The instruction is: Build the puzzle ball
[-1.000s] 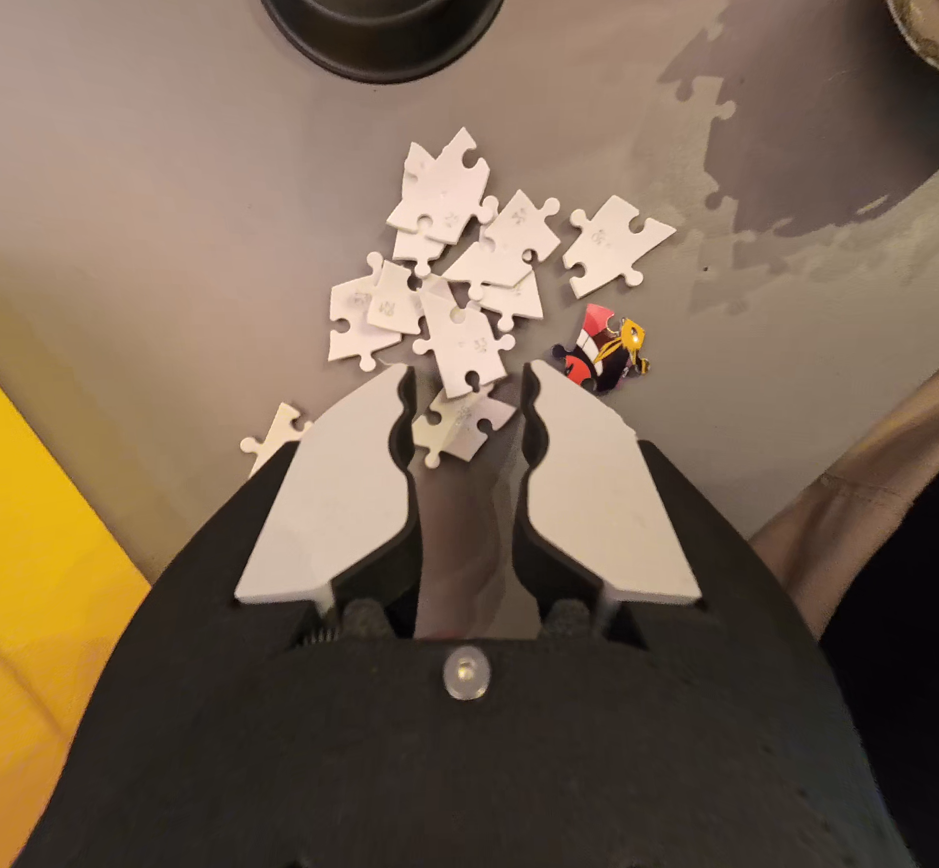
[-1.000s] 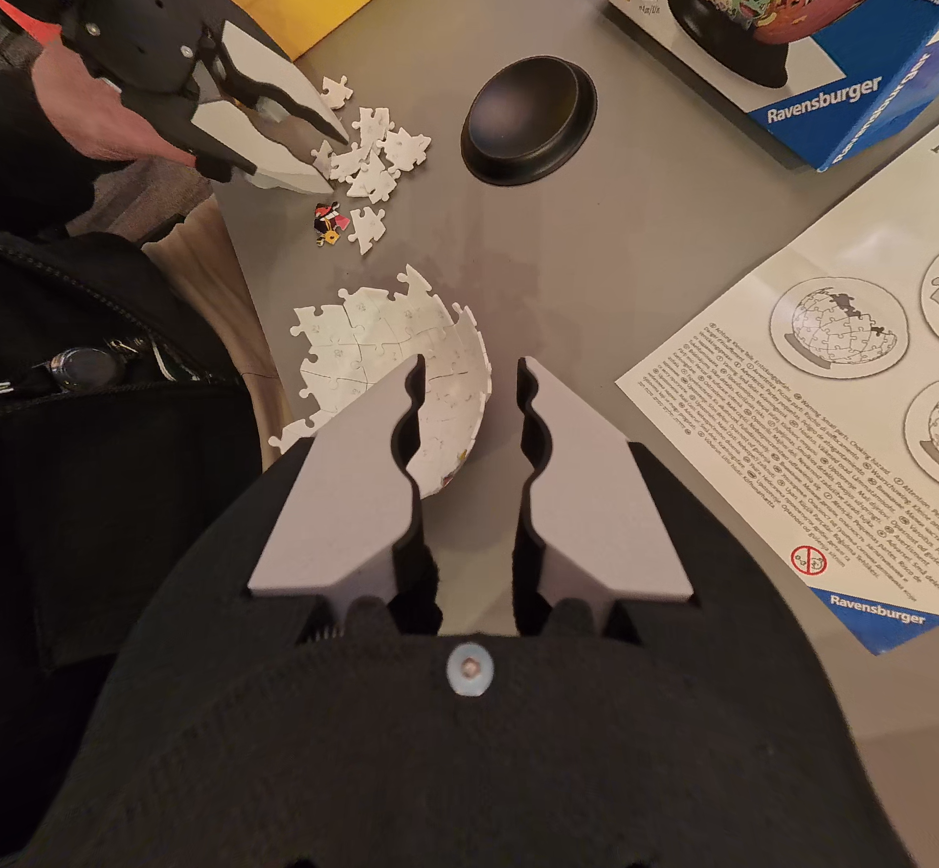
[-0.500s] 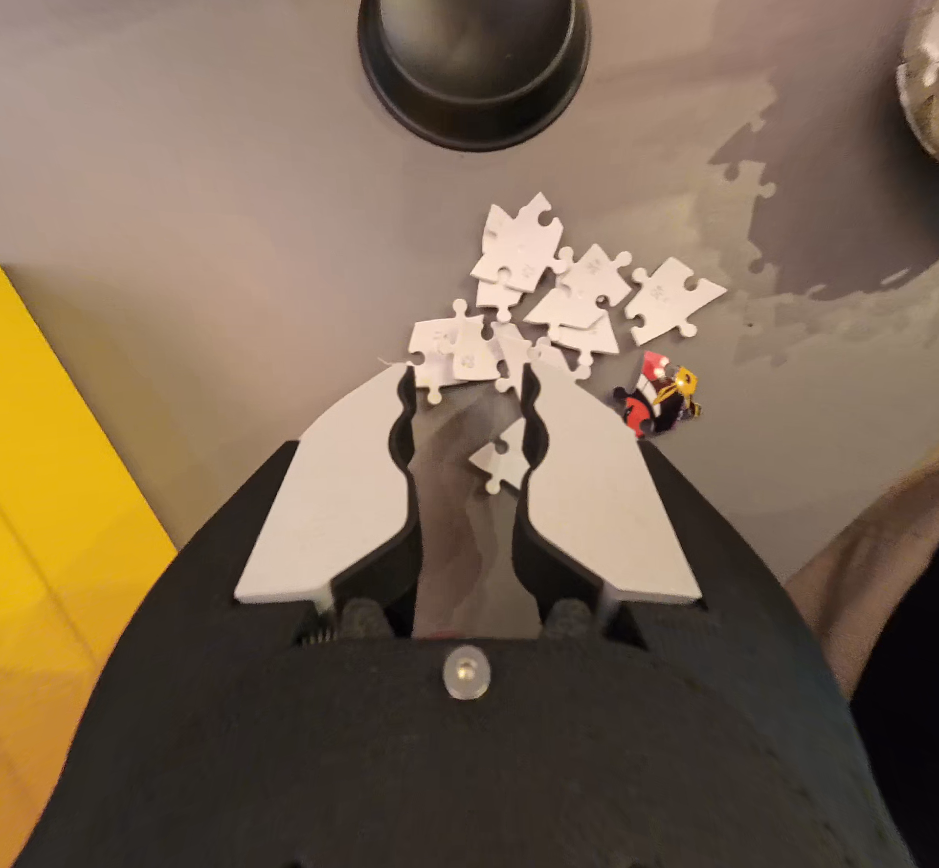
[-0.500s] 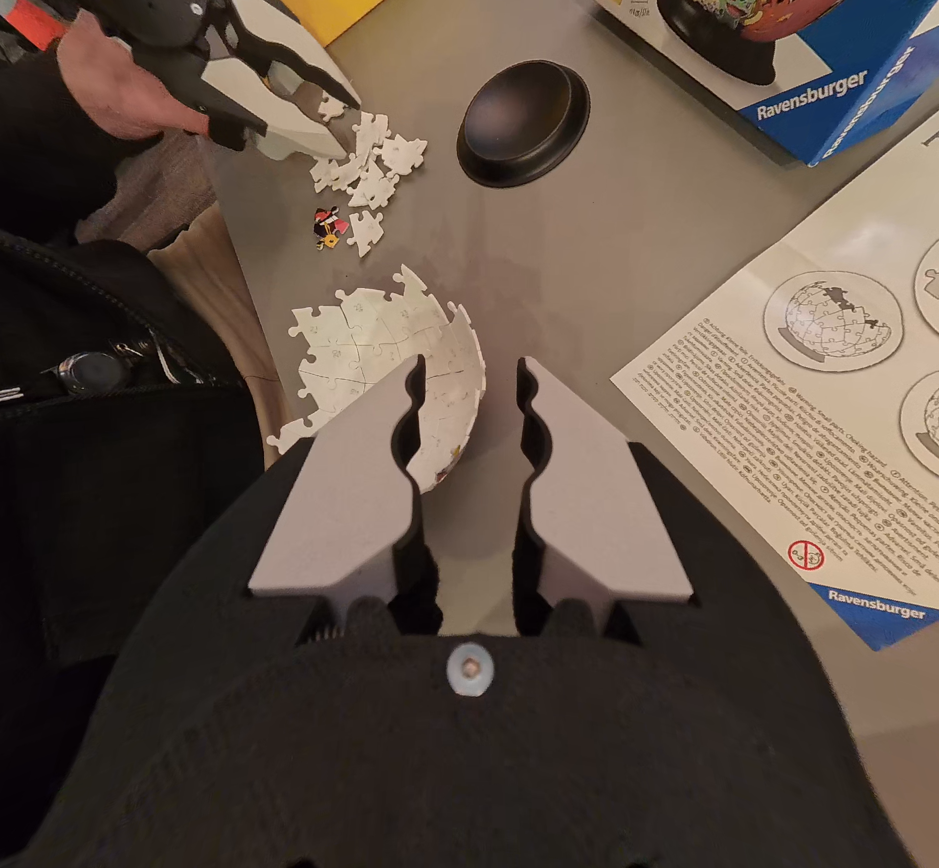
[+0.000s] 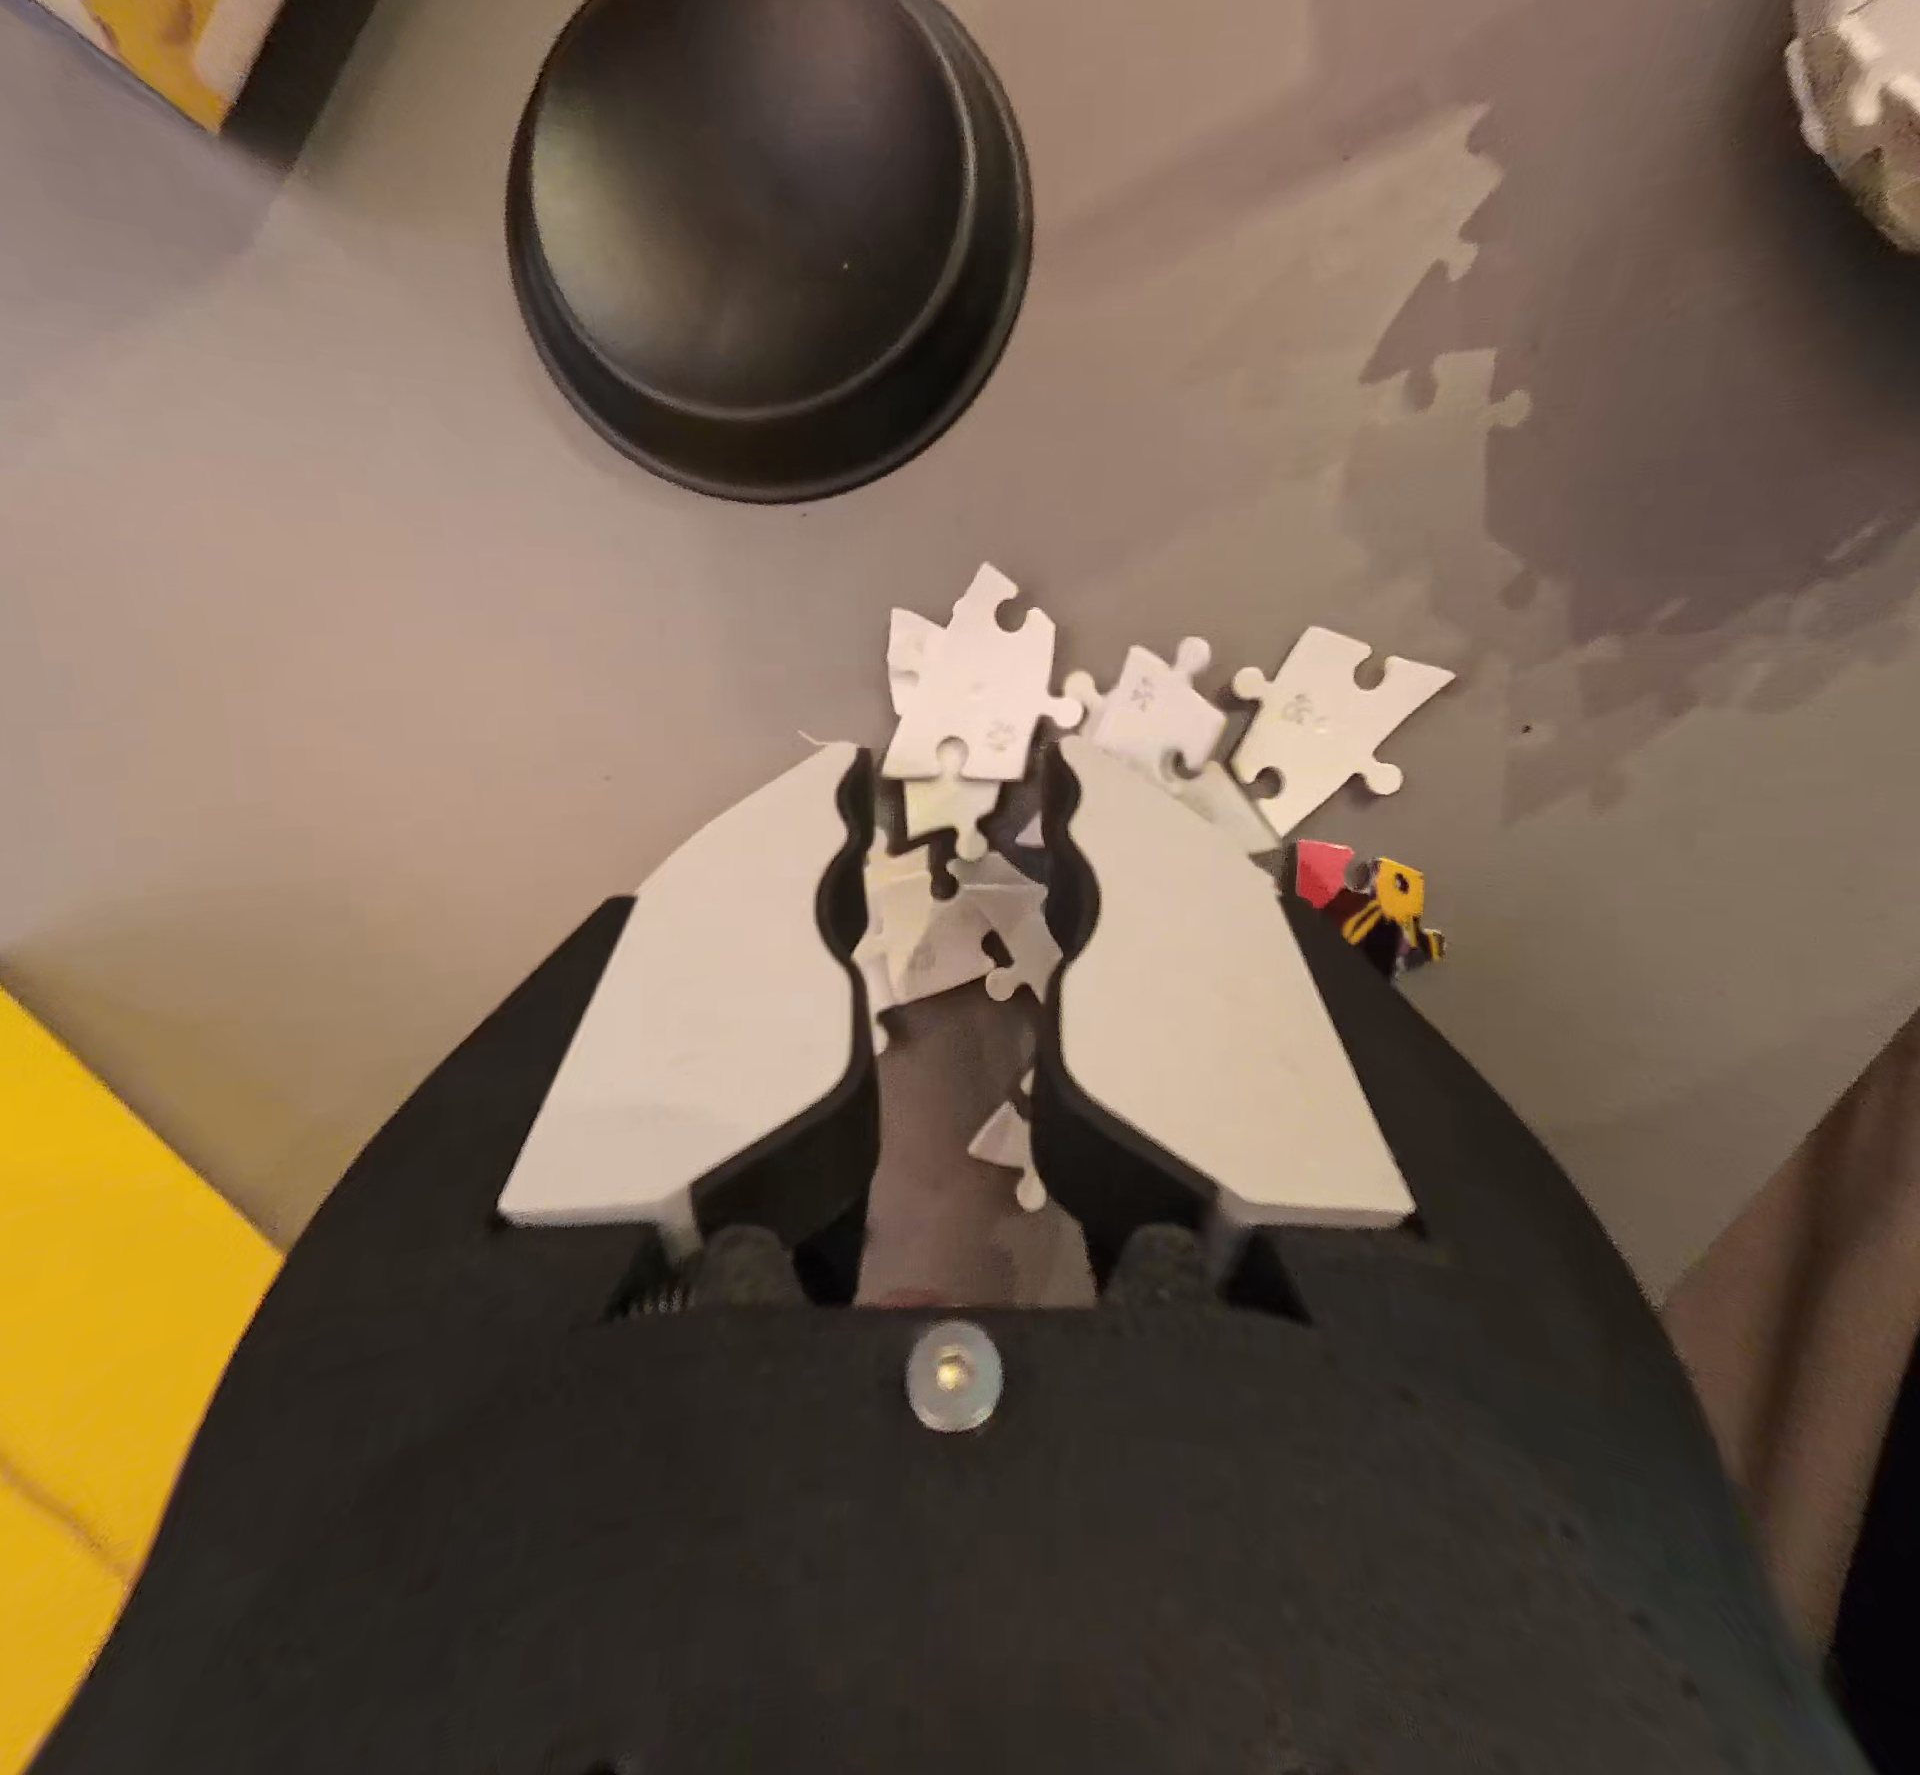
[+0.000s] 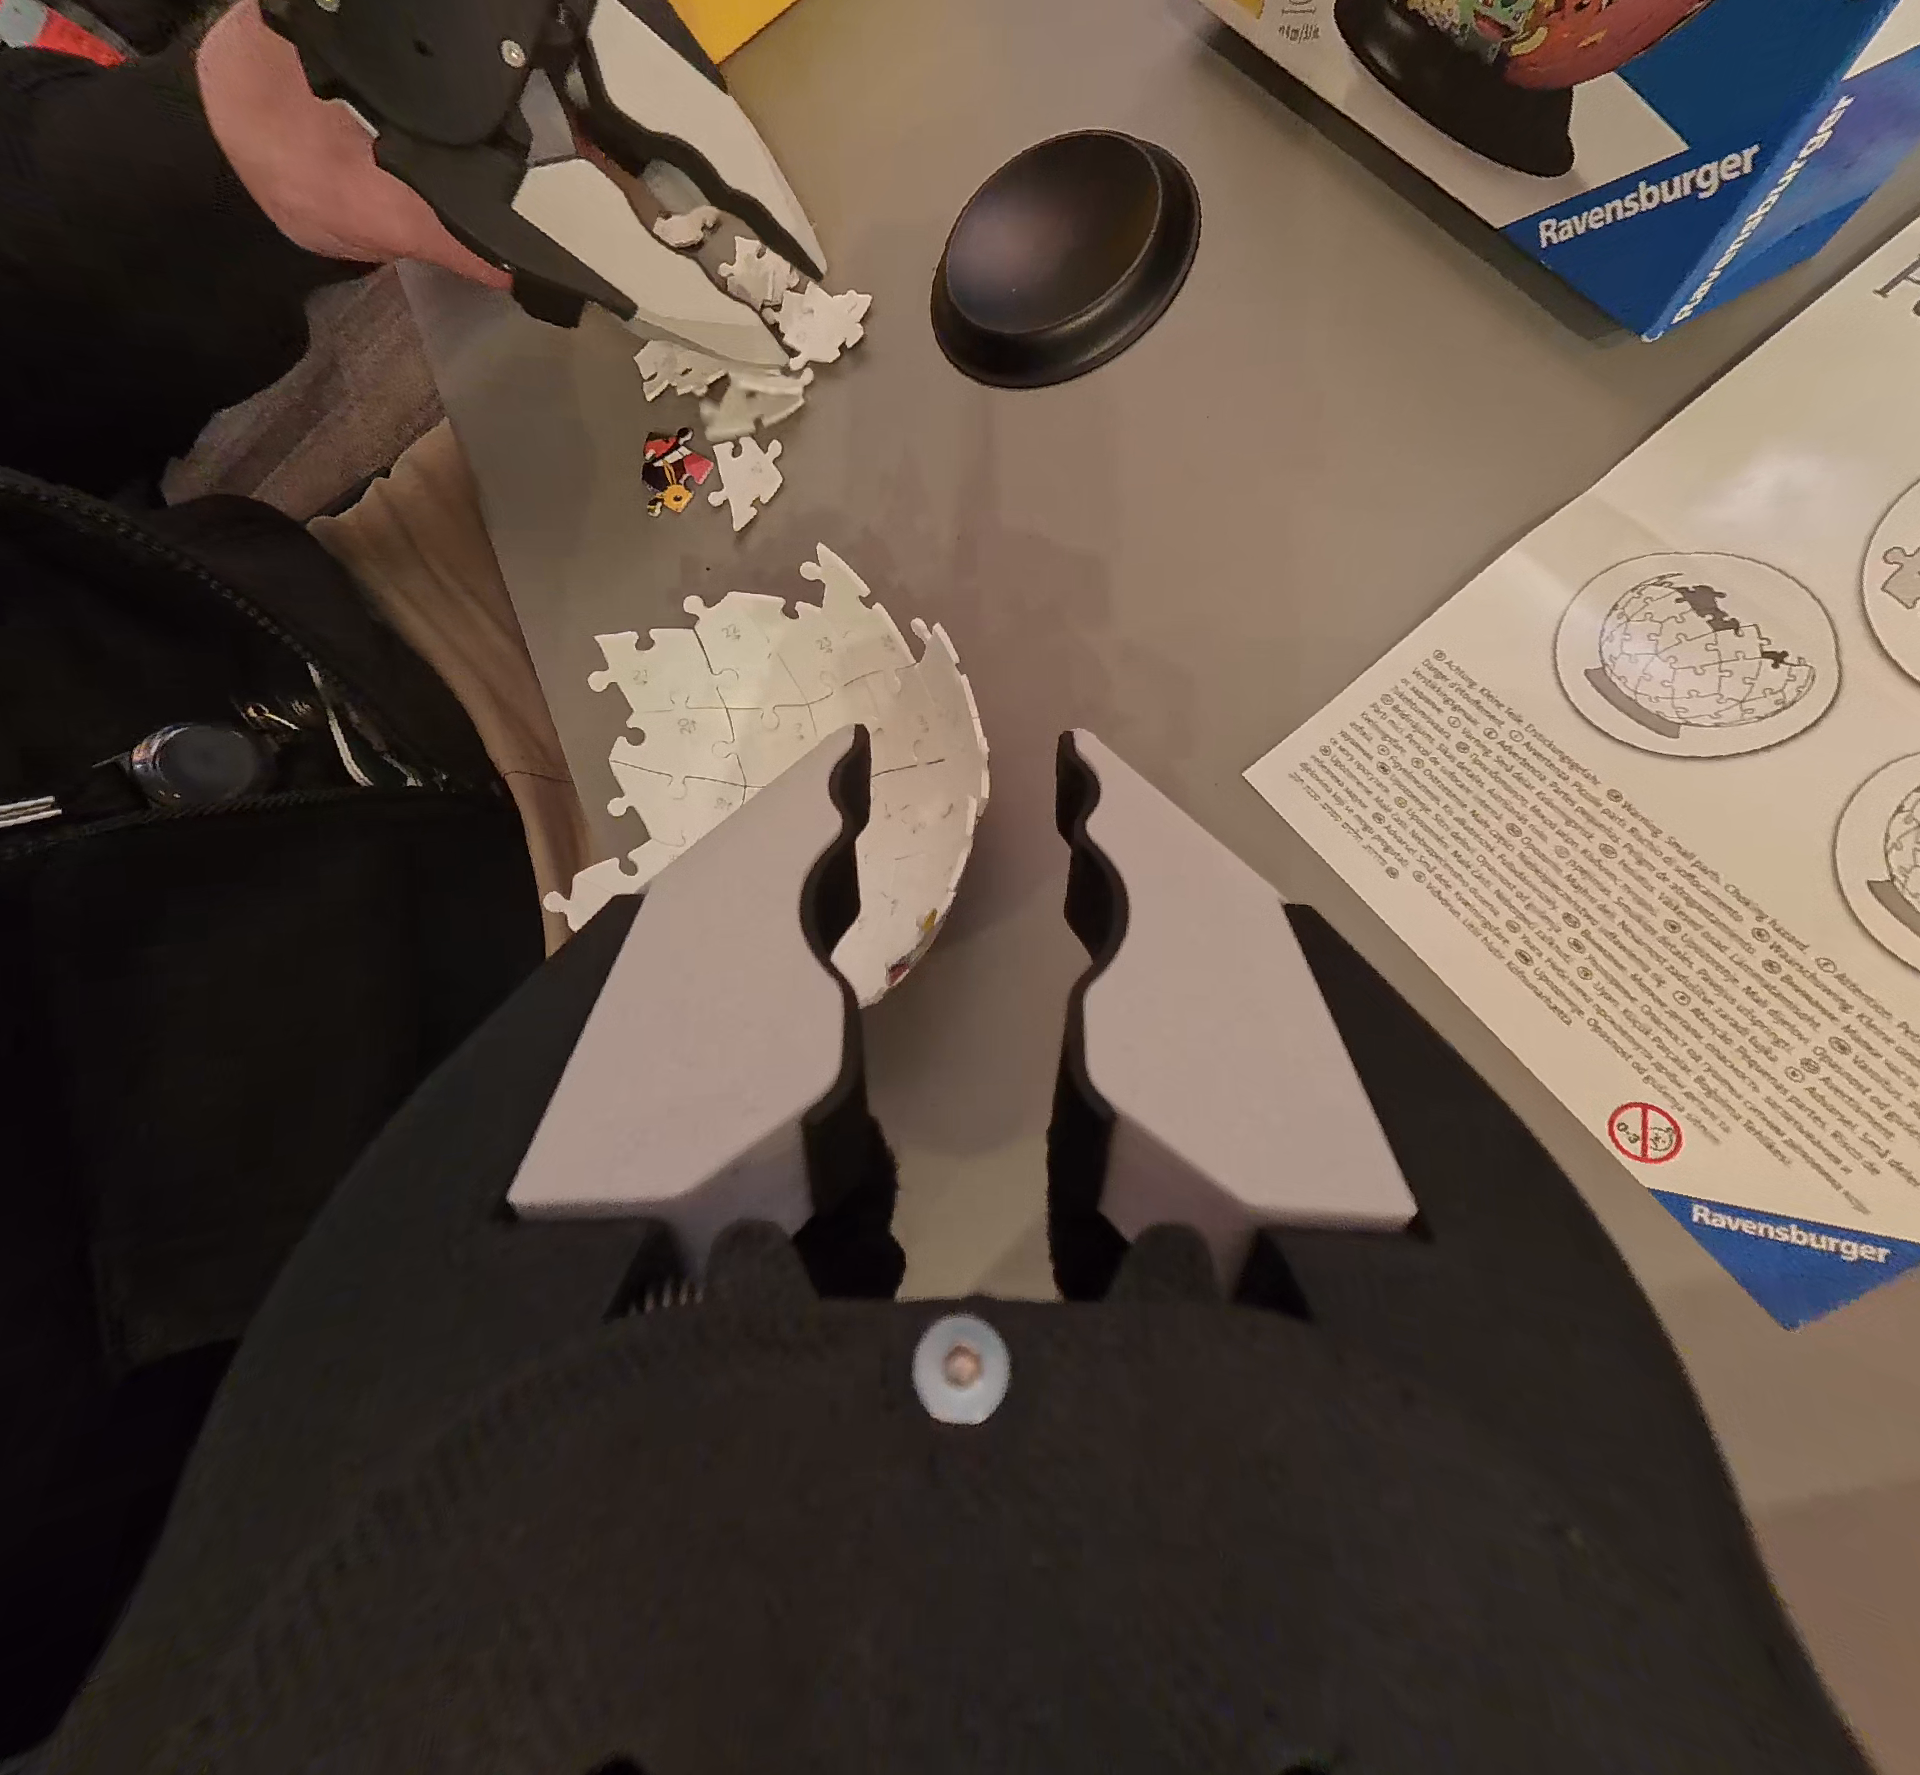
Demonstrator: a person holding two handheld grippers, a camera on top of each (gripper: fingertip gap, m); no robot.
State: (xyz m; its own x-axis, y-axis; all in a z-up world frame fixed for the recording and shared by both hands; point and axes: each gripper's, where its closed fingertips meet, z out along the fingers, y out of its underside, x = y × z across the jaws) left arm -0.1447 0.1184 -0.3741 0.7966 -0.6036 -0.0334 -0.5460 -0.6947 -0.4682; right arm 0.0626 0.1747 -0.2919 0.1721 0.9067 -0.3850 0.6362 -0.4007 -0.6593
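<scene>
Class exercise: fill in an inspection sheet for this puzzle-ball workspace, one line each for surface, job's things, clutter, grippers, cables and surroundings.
Surface: grey table, smooth, partly shadowed.
Job's things: partly built puzzle shell, white inside up, at the near table edge; loose white pieces in a small pile; one colour-side-up piece beside them; black round stand empty.
Clutter: puzzle box and instruction sheet at the right.
Grippers: left gripper low over the pile, jaws open around pieces; right gripper open, empty, beside the shell.
Cables: nothing seen.
Surroundings: yellow surface beyond the table; person's dark clothing.
</scene>
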